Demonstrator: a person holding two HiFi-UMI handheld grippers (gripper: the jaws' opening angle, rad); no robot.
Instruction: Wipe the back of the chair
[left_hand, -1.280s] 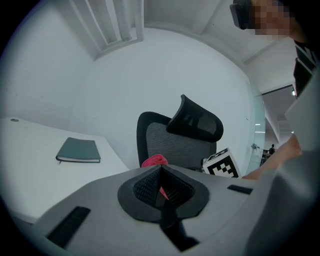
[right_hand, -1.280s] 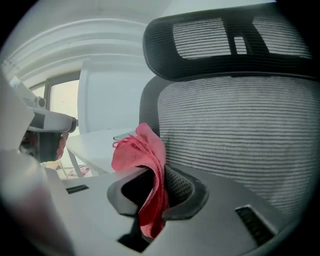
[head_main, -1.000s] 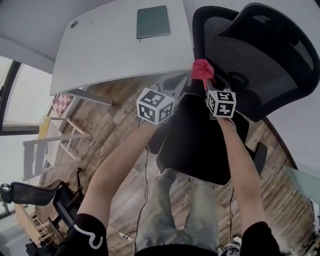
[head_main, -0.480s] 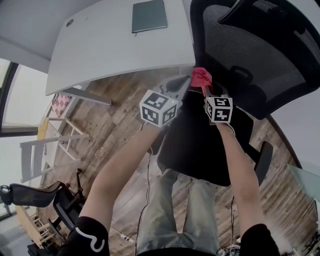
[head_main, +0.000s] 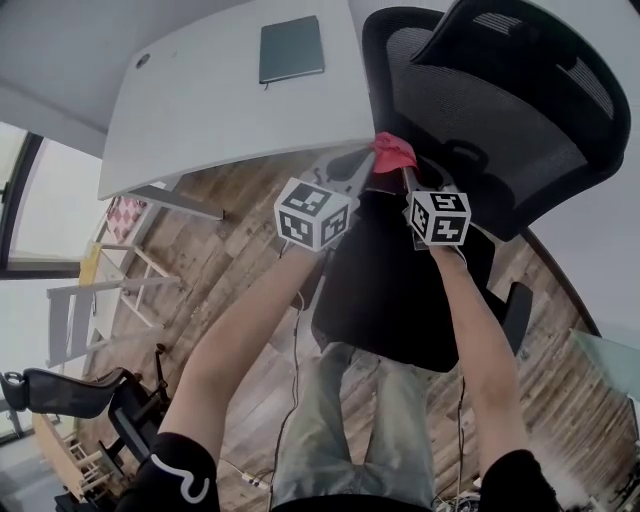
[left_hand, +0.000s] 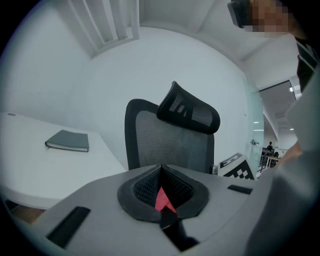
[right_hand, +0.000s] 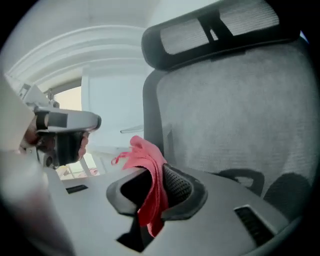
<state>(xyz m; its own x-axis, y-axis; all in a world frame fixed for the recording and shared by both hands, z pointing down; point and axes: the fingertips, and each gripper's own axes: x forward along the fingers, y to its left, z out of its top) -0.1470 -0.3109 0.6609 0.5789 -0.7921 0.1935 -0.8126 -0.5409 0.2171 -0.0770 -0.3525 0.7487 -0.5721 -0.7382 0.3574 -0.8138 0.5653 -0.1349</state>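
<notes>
As right gripper (right_hand: 149, 184) clamps cloth (right_hand: 146, 159) (red) between its pads (right_hand: 178, 188), left gripper (left_hand: 161, 186) sits closed.

Clearance inventory, as I see it:
- Black mesh chair back (head_main: 470, 110): wall directly ahead of my right tongs (right_hand: 155, 187). Its face is unobstructed.
- Black headrest (head_main: 540, 50): juts out at the top of the mesh.
- White table (head_main: 200, 110): its edge is just beside the chair frame's left side. I cannot tell whether there is a gap.
- Left tongs (left_hand: 160, 172): closed, crowding the right pair.
- Black seat (head_main: 390, 290): directly beneath.
- Wooden floor (head_main: 235, 245): open room to the left.
</notes>
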